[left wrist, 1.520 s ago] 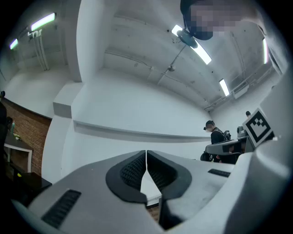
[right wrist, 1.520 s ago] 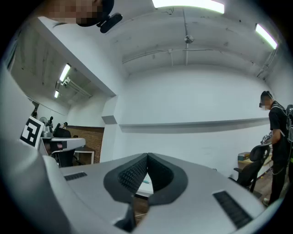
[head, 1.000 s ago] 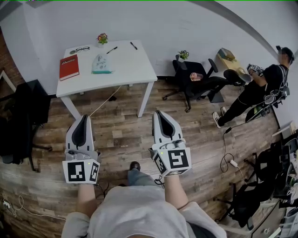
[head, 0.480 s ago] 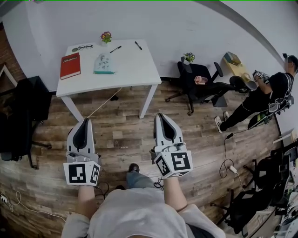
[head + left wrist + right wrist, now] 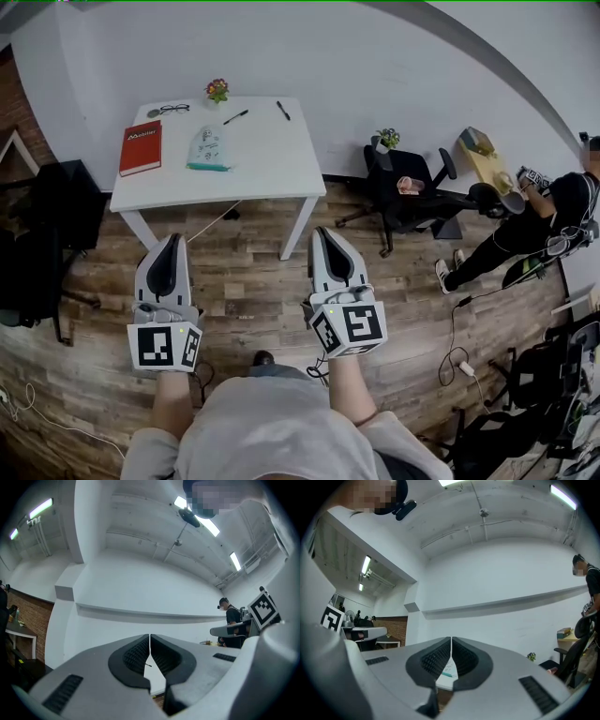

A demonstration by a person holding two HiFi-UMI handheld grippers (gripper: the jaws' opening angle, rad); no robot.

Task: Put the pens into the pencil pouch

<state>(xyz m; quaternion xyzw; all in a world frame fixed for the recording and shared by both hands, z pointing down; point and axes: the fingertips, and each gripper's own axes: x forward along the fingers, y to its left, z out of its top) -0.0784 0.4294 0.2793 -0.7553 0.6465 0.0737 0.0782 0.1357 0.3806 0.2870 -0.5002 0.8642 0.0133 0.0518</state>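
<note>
1. Both claws are pressed together with nothing pinched: the left claw [image 5: 172, 236] and the right claw [image 5: 322, 230] are held side by side over the wooden floor [image 5: 253, 281], well short of the desk [image 5: 272, 159], tips pointing toward it.
2. In the left gripper view, the left claw [image 5: 149, 637] has its ribbed pads meeting at the tip, and only a thin sliver of the desk shows through the gap below.
3. In the right gripper view, the right claw [image 5: 451, 639] is likewise closed tip to tip; part of the pencil pouch [image 5: 447, 671] shows through the gap behind the pads.
4. Two pens lie on the desk near its far edge, apart from each other: one pen [image 5: 235, 116] around the middle of that edge, the other pen [image 5: 282, 110] nearer the far right corner.
5. From the head view, the pencil pouch [image 5: 207, 148] lies flat left of the desk's middle, near the first pen and not touching it.
6. A red book [image 5: 141, 147] lies by the left edge, just beside the pouch.
7. A pair of glasses [image 5: 173, 109] sits at the far left corner, and a small potted plant [image 5: 217, 91] stands on the far edge between the glasses and the pens.
8. Right of the desk stands a black office chair [image 5: 403, 183], and a person in dark clothes [image 5: 562, 206] is further right.
</note>
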